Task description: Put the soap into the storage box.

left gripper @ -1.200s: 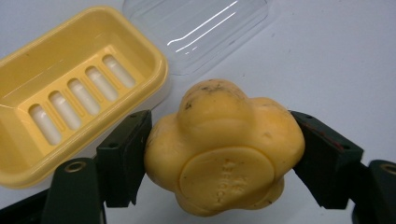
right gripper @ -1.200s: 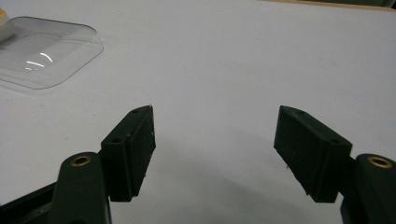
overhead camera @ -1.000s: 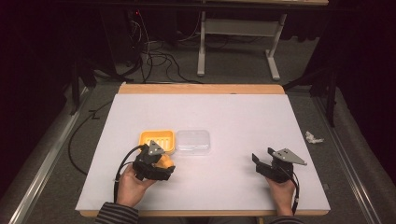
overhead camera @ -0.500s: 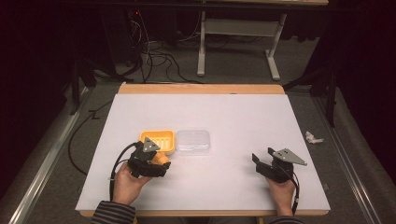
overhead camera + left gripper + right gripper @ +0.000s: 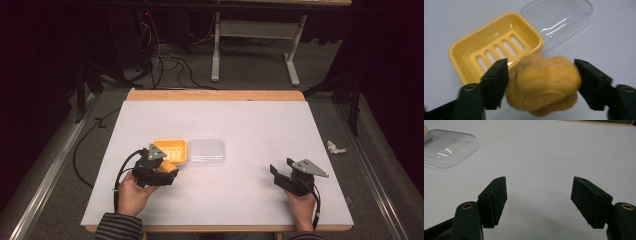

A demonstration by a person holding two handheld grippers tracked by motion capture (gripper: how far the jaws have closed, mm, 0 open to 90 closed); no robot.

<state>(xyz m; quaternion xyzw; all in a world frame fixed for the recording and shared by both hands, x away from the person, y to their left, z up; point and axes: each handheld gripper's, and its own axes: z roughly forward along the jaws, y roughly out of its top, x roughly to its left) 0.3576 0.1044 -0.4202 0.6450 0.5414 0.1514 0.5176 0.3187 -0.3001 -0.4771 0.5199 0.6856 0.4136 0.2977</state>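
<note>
while the left gripper (image 5: 541,82) jaws clasp a yellow soap (image 5: 544,86) beside the soap dish (image 5: 469,50) — the right gripper (image 5: 539,202) jaws gape; nothing held

Yellow lump (image 5: 544,86) blurred, lower edge cut off; yellow dish (image 5: 171,151) partly hidden.

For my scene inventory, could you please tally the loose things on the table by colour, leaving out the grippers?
Yellow: 2, the soap dish and the soap-like lump between the left gripper's jaws.
Clear: 1, the lid lying beside the dish.
Total: 3.
</note>
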